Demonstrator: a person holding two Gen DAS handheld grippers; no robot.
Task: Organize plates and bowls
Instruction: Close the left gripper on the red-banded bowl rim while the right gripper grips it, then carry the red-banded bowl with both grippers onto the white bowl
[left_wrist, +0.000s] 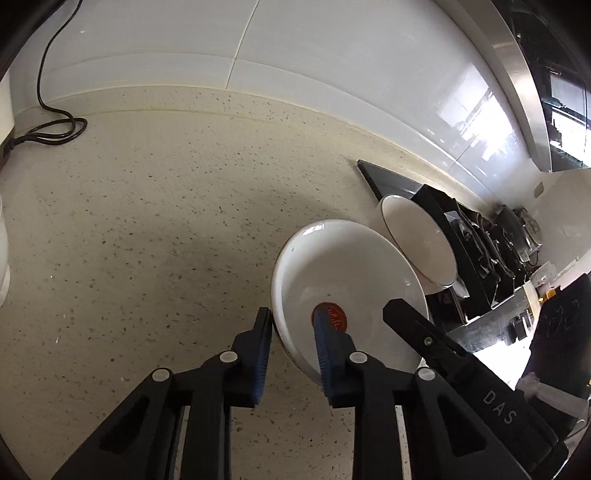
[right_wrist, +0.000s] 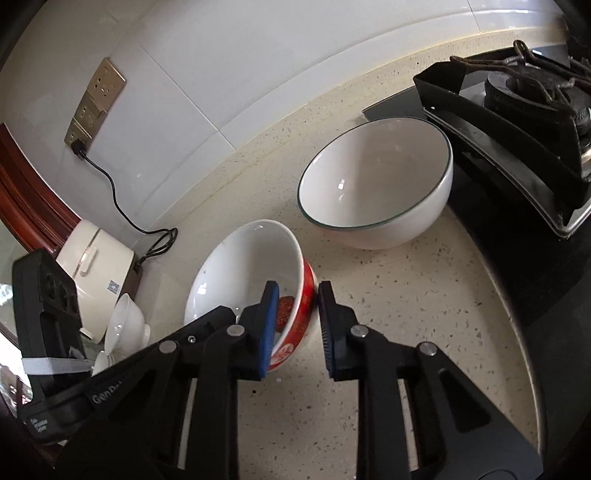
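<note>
A small bowl, white inside with a red patterned outside (right_wrist: 243, 273), is on the speckled counter; it also shows in the left wrist view (left_wrist: 347, 280). My left gripper (left_wrist: 291, 343) straddles its near-left rim, one finger outside, one inside. My right gripper (right_wrist: 295, 314) straddles the opposite rim, one finger inside, one outside. Whether either pair of pads presses the wall is unclear. A larger white bowl with a dark rim (right_wrist: 376, 188) stands just behind, beside the stove; it appears in the left wrist view too (left_wrist: 417, 243).
A black gas stove (right_wrist: 535, 147) sits at the right. A cream rice cooker (right_wrist: 96, 280) with a black cord stands at the left, small white bowls (right_wrist: 125, 325) beside it. A tiled wall with sockets (right_wrist: 96, 103) runs behind the counter (left_wrist: 147, 221).
</note>
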